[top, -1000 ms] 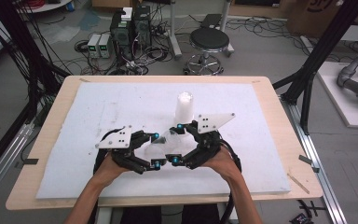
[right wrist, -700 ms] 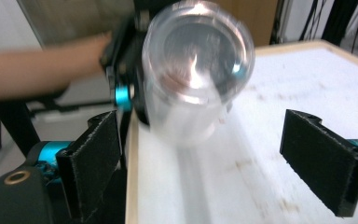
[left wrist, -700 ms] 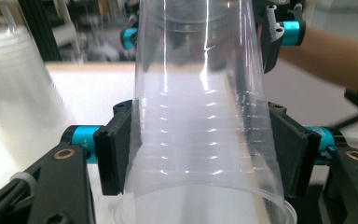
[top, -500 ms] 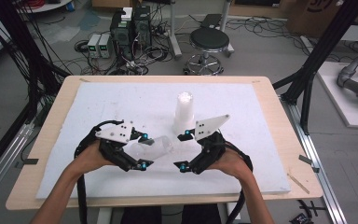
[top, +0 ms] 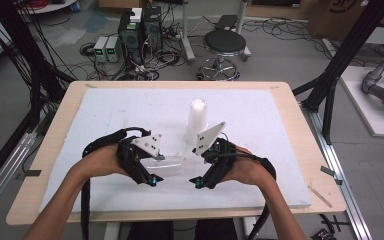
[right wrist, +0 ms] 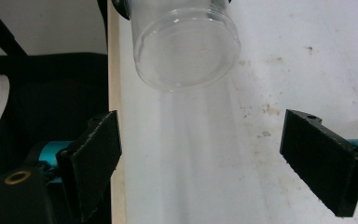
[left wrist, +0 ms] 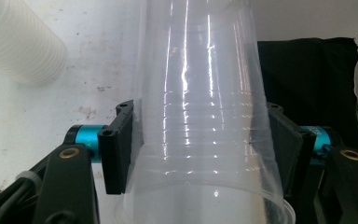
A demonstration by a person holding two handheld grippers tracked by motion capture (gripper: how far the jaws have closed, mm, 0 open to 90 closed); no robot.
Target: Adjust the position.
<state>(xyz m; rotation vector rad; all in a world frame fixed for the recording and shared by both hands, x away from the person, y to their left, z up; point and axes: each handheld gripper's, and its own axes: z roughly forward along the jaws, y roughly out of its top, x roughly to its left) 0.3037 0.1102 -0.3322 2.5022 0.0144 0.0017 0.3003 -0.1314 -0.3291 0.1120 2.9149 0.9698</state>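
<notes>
The left gripper (left wrist: 200, 154) is clamping the clear cup stack (left wrist: 200, 116), its jaws having just been closing onto the stack's ribbed walls, and since half a second ago it is lifting it off the white board (top: 280, 125). That suggests separating 1 cup is starting. The right gripper (right wrist: 214, 158) is waiting, jaws apart, facing the stack's base. The white cup stack (top: 196, 120) is standing near behind; the board's near edge is close.
</notes>
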